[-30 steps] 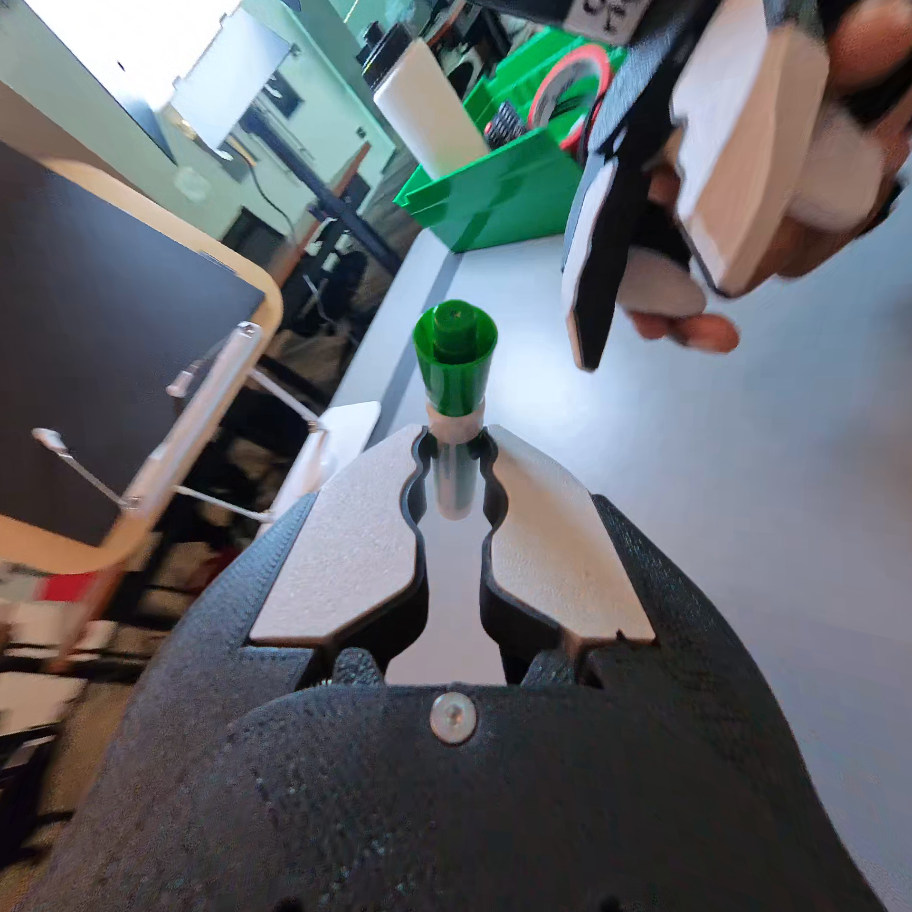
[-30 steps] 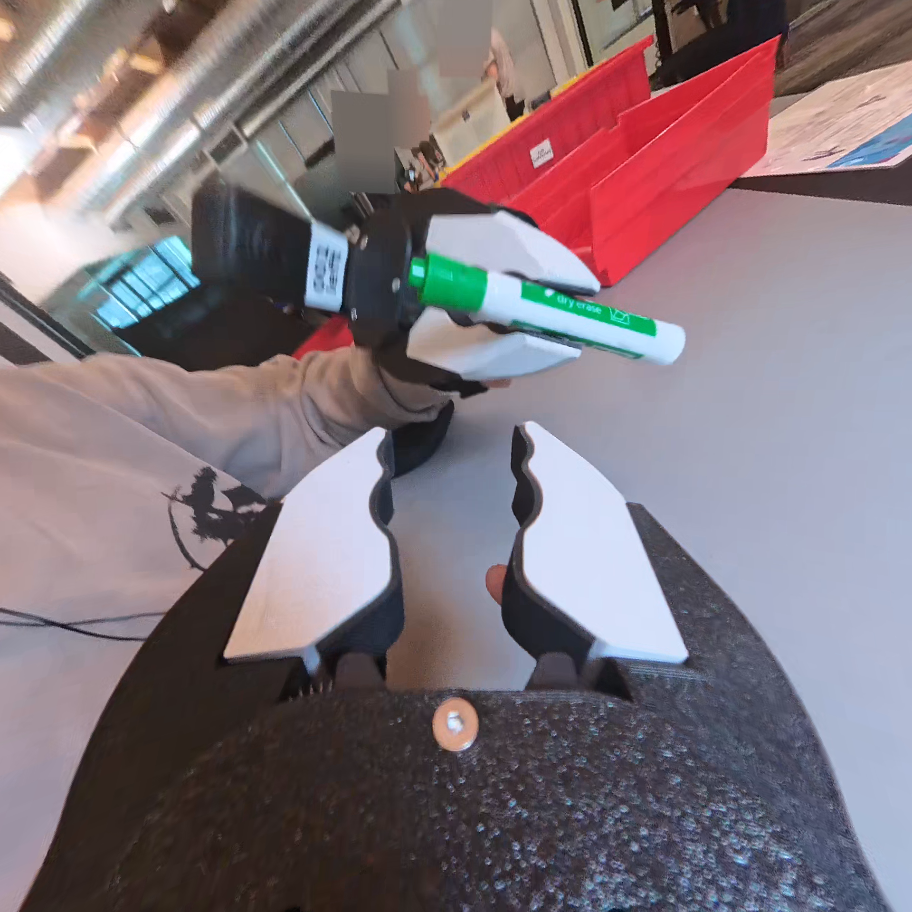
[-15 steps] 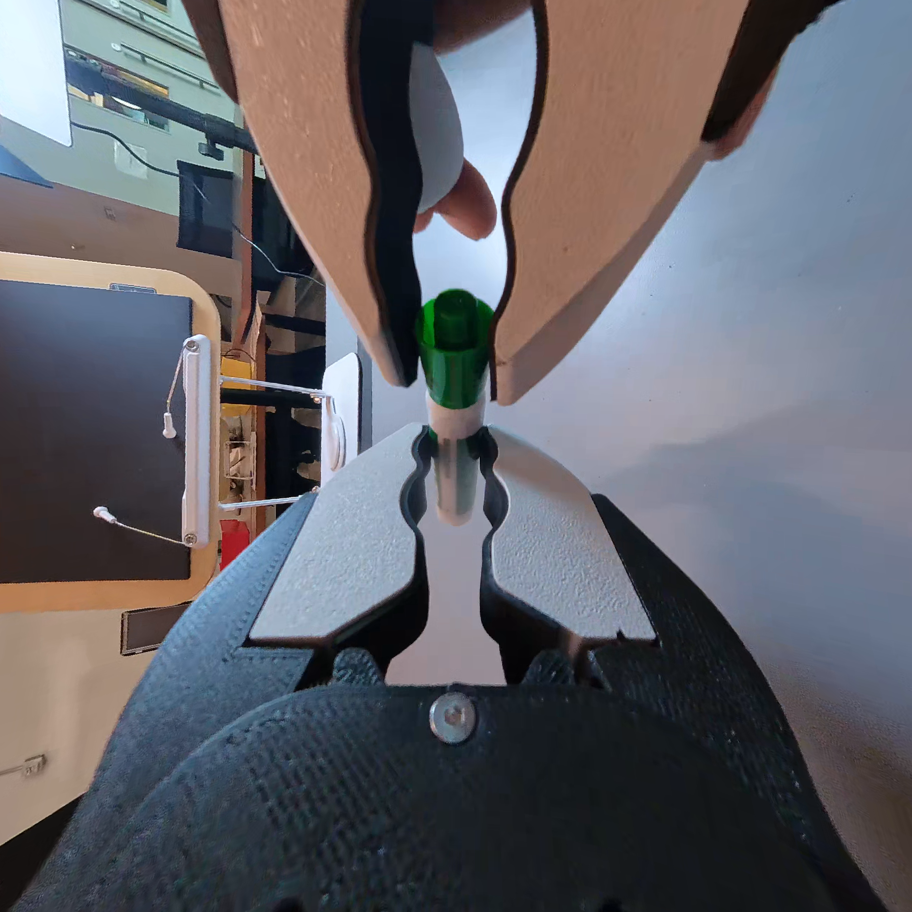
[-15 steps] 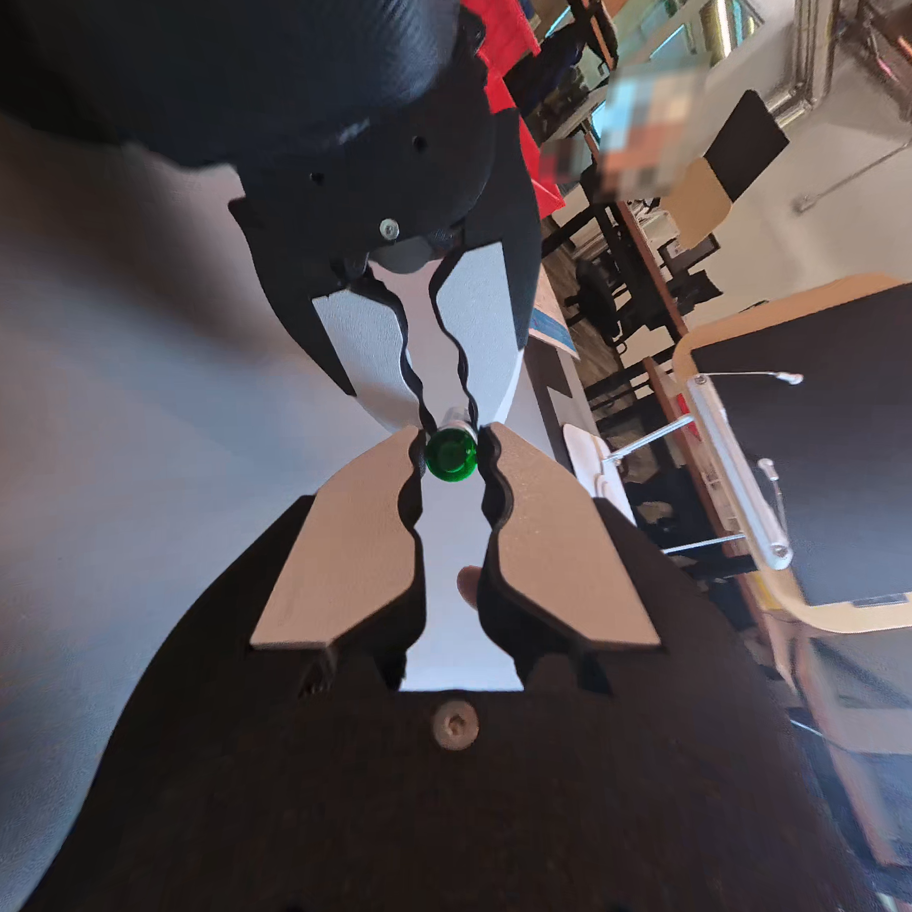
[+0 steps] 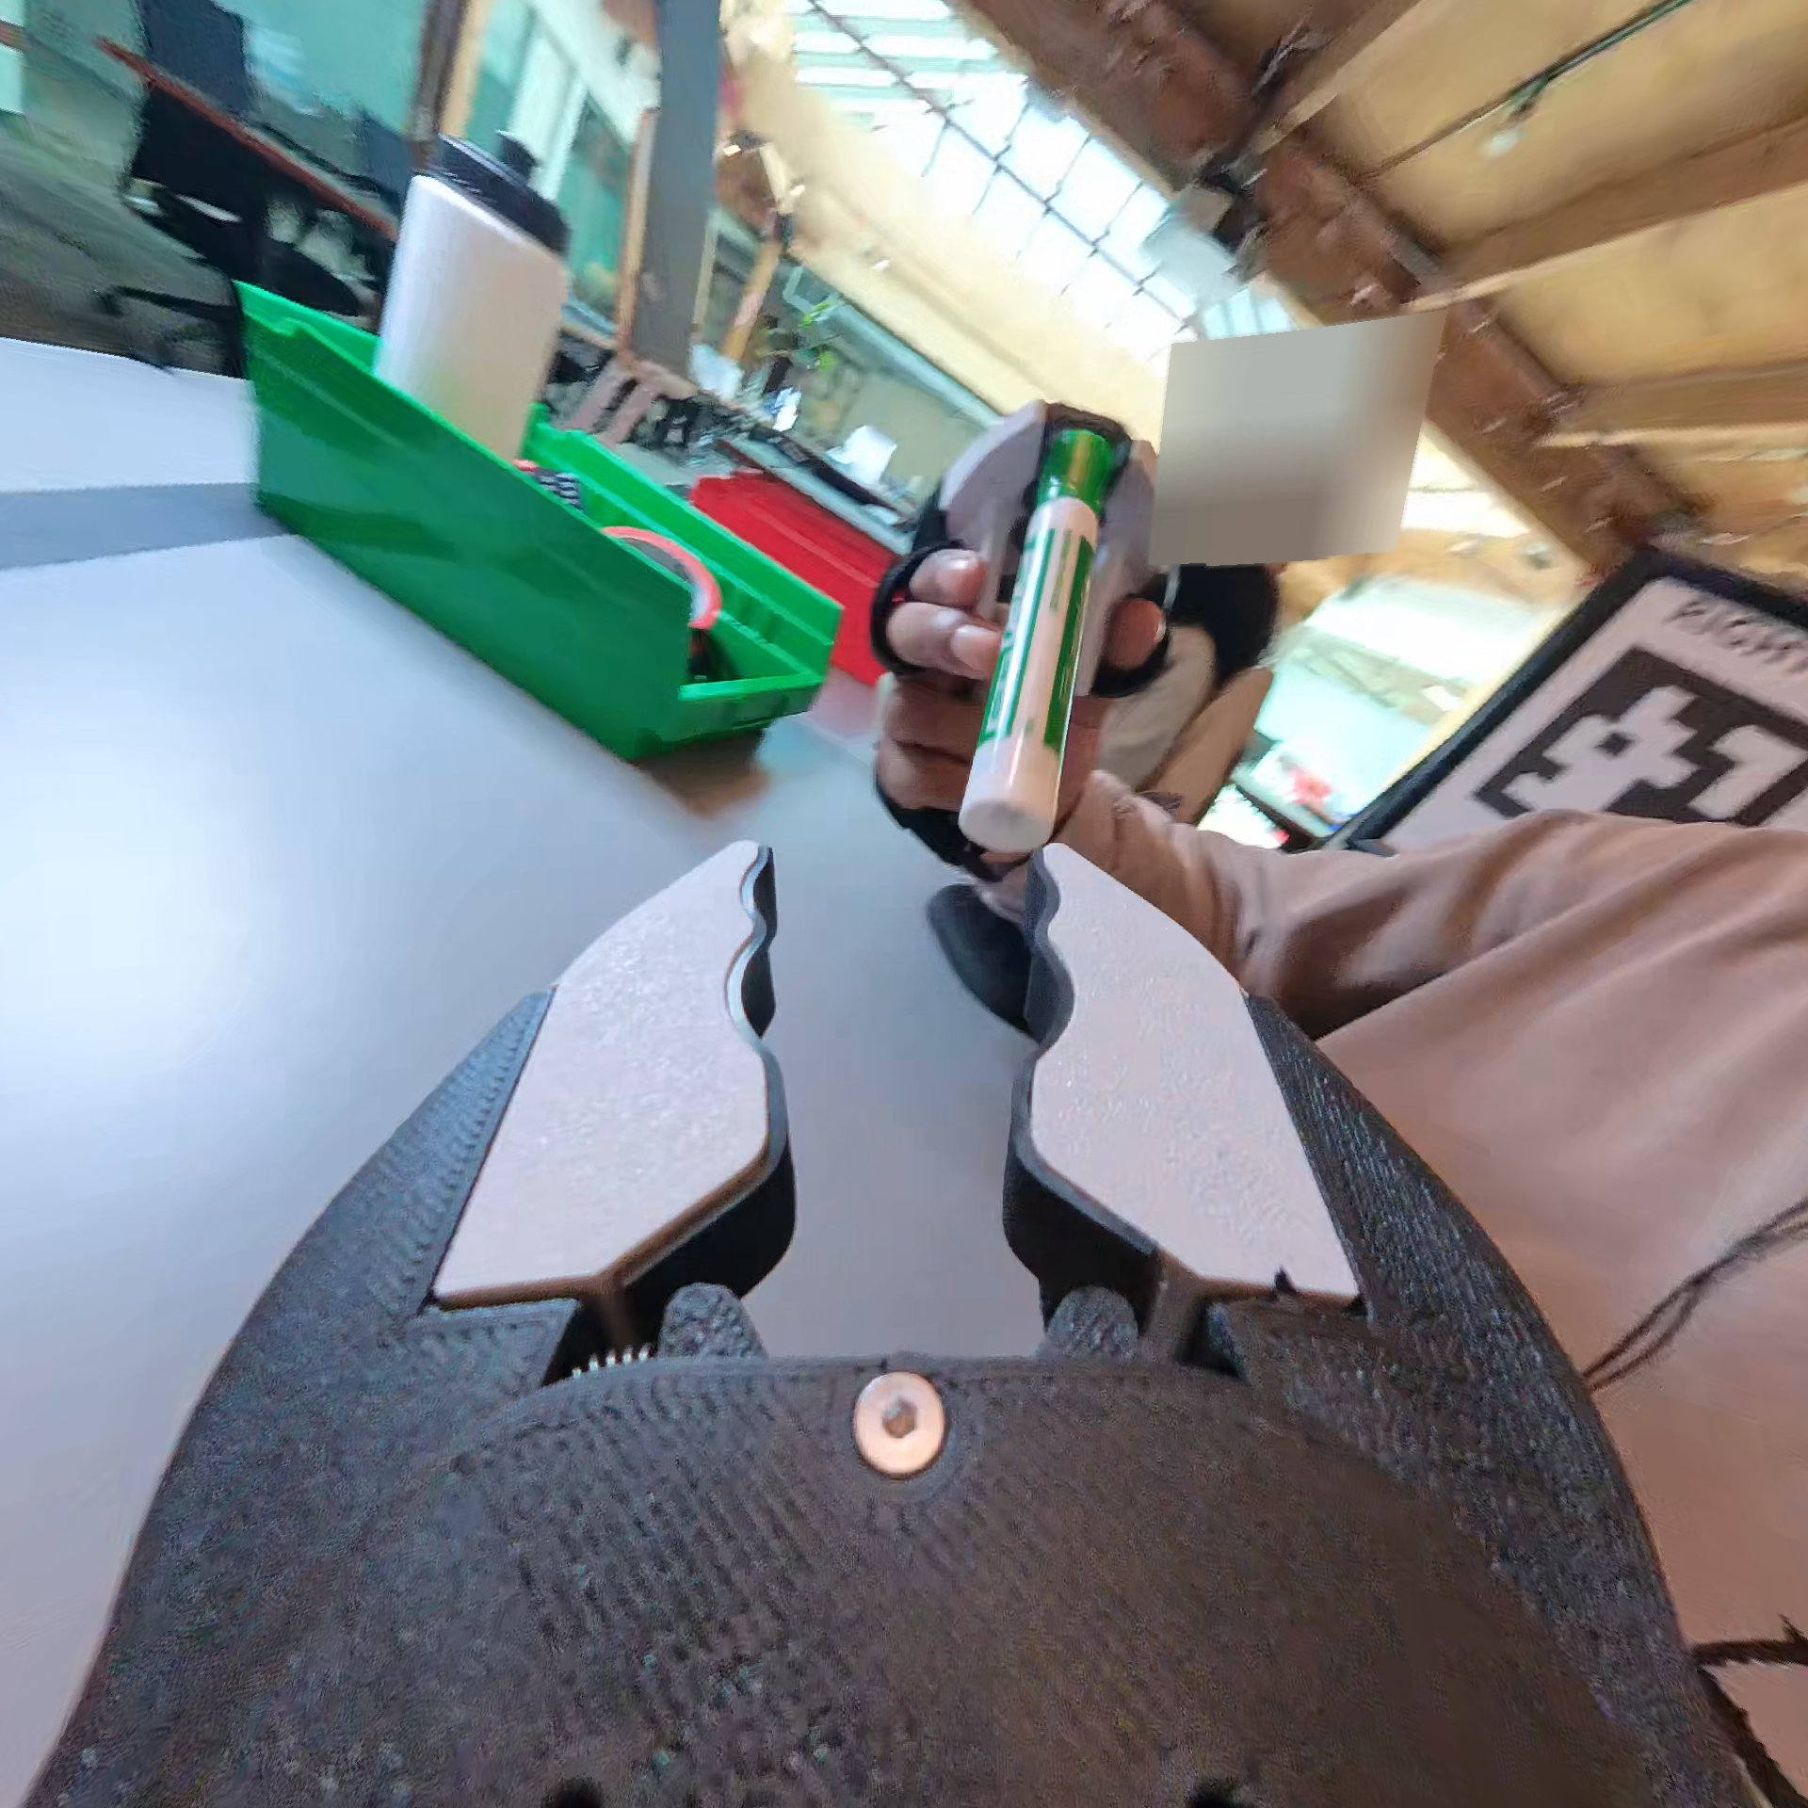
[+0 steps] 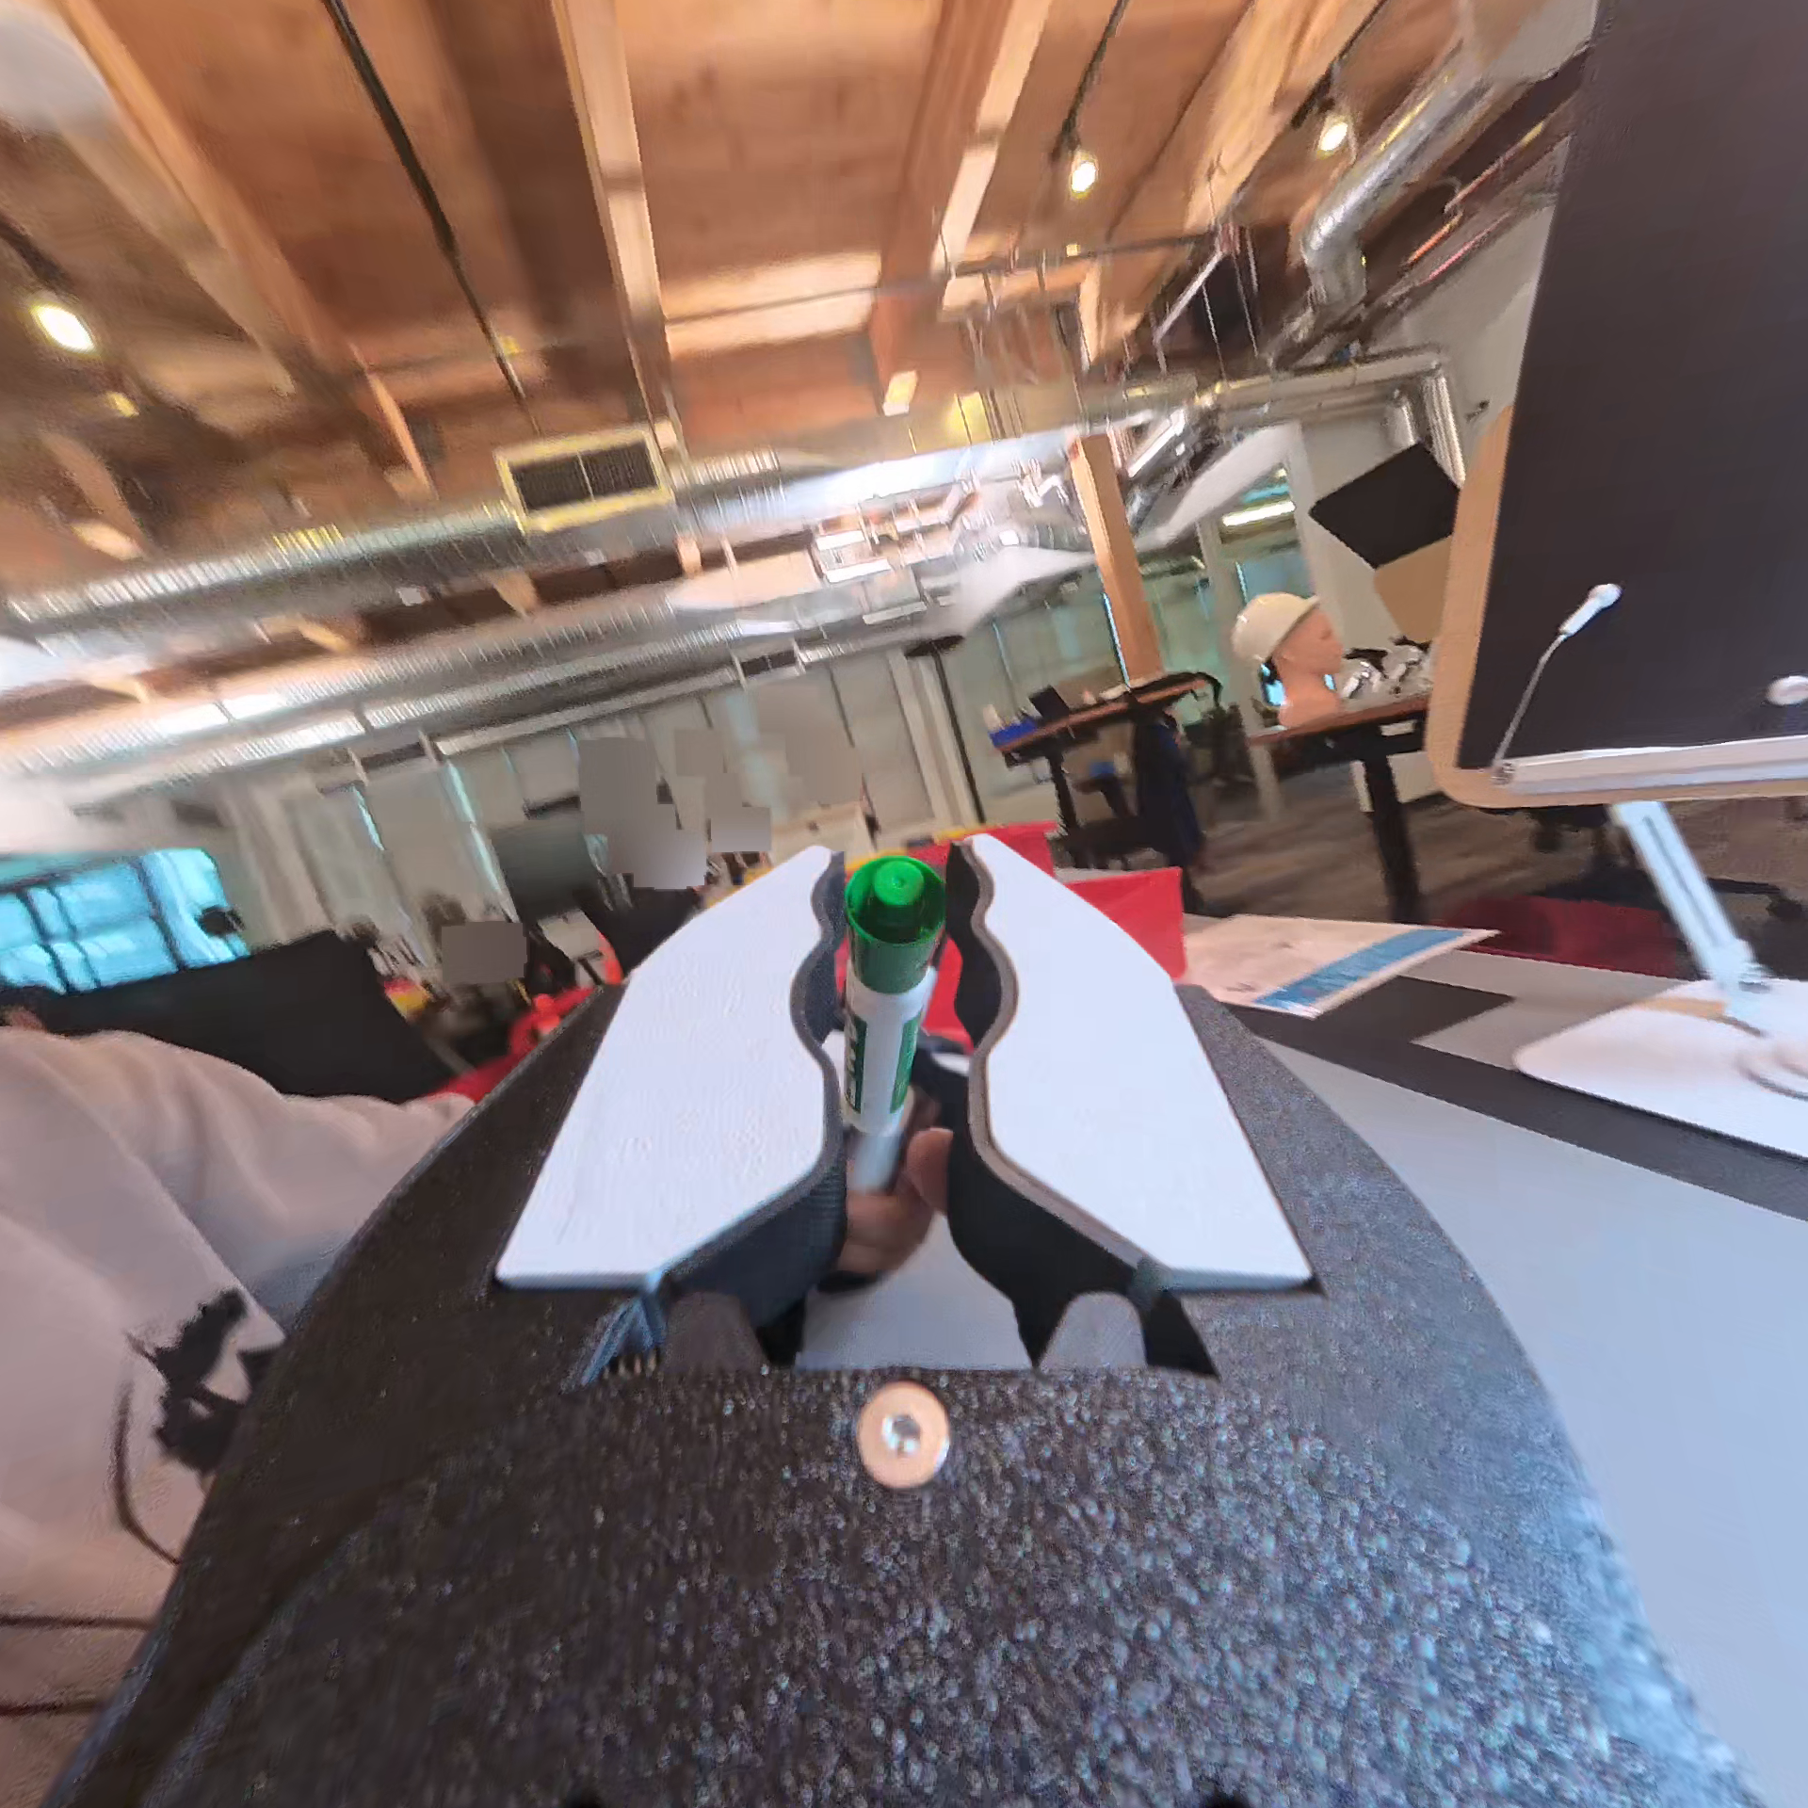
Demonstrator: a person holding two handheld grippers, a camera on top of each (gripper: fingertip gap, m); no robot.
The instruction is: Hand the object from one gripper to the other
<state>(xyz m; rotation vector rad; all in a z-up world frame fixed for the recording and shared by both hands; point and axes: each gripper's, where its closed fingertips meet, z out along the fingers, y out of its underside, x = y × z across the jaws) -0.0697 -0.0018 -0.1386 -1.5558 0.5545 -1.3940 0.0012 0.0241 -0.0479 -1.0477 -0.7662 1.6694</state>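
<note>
Green-capped marker (image 6: 885, 988) now sits pinched in the right tongs (image 6: 888, 885); left tongs (image 5: 898, 881) spread, emptied; handover looks done.

Grey desk (image 5: 293, 783) with a green bin (image 5: 509, 558) on it, red bin (image 5: 792, 528) just behind, papers (image 6: 1340, 964) too.

The marker (image 6: 885, 998) hides its lower end behind the right gripper (image 6: 892, 881). Rooms beyond the marker are blurred.
</note>
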